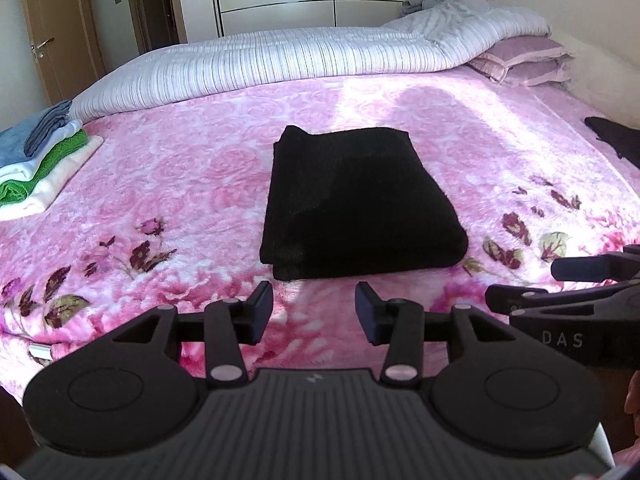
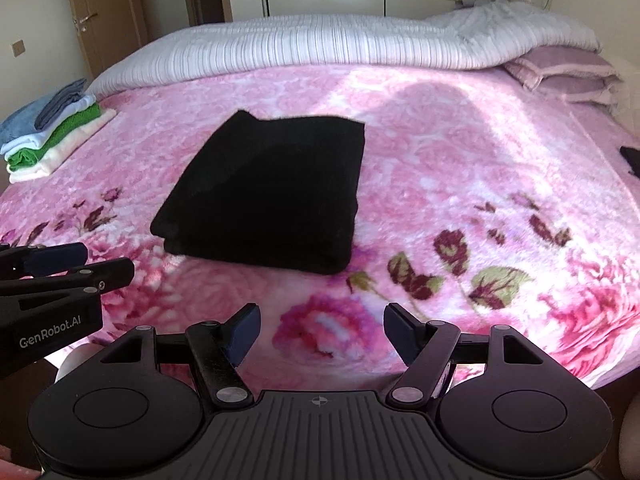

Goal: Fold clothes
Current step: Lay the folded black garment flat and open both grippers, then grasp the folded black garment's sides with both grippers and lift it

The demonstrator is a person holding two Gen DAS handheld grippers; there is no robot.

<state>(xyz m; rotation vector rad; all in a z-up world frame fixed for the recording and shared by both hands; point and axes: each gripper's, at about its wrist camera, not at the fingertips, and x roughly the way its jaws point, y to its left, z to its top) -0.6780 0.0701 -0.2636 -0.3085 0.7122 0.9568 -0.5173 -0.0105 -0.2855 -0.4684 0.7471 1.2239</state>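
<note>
A black garment, soft and fuzzy, lies folded into a thick rectangle in the middle of the bed, on a plush pink flowered blanket. This piece looks finished. At the far left edge a stack of folded clothes sits well apart. Another dark item at the right edge, possibly unfolded clothing, may remain. The left gripper and right gripper hover near the garment, jaws spread and empty.

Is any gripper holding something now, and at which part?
Nothing is held. The left gripper and right gripper are both open, short of the folded black cloth.
</note>
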